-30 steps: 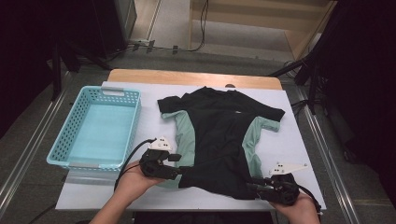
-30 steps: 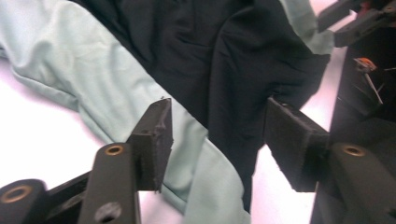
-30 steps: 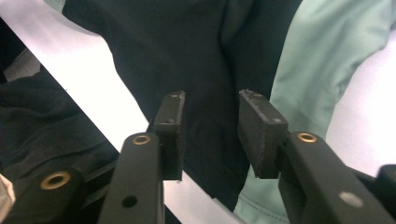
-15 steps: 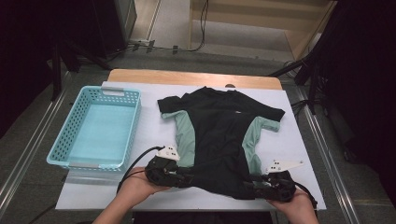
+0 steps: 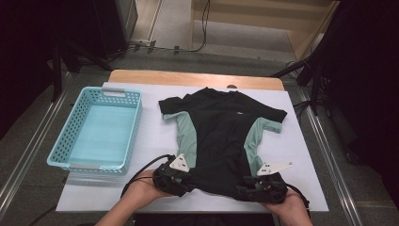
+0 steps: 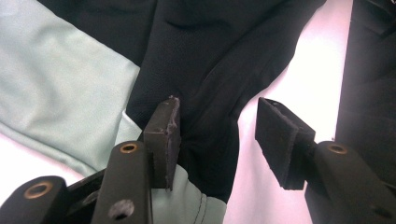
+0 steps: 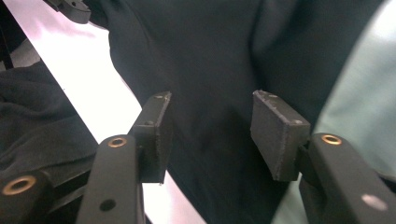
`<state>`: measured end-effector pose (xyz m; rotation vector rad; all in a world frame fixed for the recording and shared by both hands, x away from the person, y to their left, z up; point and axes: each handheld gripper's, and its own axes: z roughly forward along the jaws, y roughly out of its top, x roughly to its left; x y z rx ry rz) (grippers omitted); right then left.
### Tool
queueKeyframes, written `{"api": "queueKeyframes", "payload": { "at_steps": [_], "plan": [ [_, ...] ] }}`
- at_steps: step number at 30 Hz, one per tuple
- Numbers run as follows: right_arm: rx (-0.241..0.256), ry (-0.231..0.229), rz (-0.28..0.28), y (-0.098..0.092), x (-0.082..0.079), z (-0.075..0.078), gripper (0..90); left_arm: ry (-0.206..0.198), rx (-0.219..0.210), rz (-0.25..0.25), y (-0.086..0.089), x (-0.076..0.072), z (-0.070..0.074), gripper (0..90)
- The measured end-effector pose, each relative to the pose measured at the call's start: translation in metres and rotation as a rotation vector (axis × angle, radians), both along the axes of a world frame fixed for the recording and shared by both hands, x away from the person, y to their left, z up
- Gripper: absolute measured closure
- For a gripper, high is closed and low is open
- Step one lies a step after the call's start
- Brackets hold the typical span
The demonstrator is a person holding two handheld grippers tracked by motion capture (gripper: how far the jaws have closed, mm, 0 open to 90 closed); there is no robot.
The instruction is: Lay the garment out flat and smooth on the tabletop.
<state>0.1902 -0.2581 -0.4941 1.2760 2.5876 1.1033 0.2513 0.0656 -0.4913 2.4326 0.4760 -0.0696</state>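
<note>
Hem of the black-and-mint jersey (image 5: 221,136) lies along the table's (image 5: 301,155) near edge, collar pointing away; left gripper (image 5: 175,180) and right gripper (image 5: 261,188) sit at its two bottom corners, jaws parted around fabric, nothing pinched yet

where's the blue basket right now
In the high view the basket sits on the left side of the white table, just left of the black and green shirt and beyond the left hand-held gripper.
</note>
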Motion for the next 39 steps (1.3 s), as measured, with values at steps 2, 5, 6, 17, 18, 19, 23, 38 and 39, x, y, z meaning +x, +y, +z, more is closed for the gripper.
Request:
{"api": "queueKeyframes", "payload": {
  "at_steps": [2, 5, 6, 17, 18, 19, 23, 38, 39],
  "plan": [
    [-0.005, -0.004, 0.014, 0.003, 0.001, -0.002, 46.1, 0.006, -0.019, 0.006, 0.001, 0.0, -0.002, 51.0],
    [-0.004, -0.001, 0.04, 0.008, 0.001, -0.004, 45.8, -0.012, -0.039, 0.008, 0.003, -0.002, -0.005, 51.9],
    [-0.004, -0.002, 0.048, 0.01, 0.0, -0.005, 45.8, -0.035, -0.043, 0.013, 0.005, -0.004, -0.006, 54.9],
    [-0.084, -0.059, 0.12, 0.027, -0.009, -0.014, 49.6, -0.099, -0.019, 0.039, 0.001, -0.016, -0.011, 74.0],
    [-0.108, -0.081, 0.118, 0.028, -0.011, -0.015, 52.7, -0.103, -0.012, 0.043, 0.0, -0.016, -0.01, 75.3],
    [-0.108, -0.081, 0.118, 0.028, -0.011, -0.015, 52.7, -0.103, -0.012, 0.043, 0.0, -0.016, -0.01, 76.3],
    [-0.176, -0.149, 0.118, 0.032, -0.015, -0.016, 69.5, -0.098, -0.014, 0.046, -0.002, -0.018, -0.011, 82.7],
    [-0.083, 0.104, 0.076, 0.02, -0.007, -0.001, 81.9, 0.153, -0.068, 0.045, -0.005, -0.013, -0.007, 86.8],
    [-0.075, 0.109, 0.076, 0.017, -0.009, 0.001, 81.9, 0.158, -0.071, 0.033, -0.006, -0.015, -0.006, 86.8]
  ]
}}
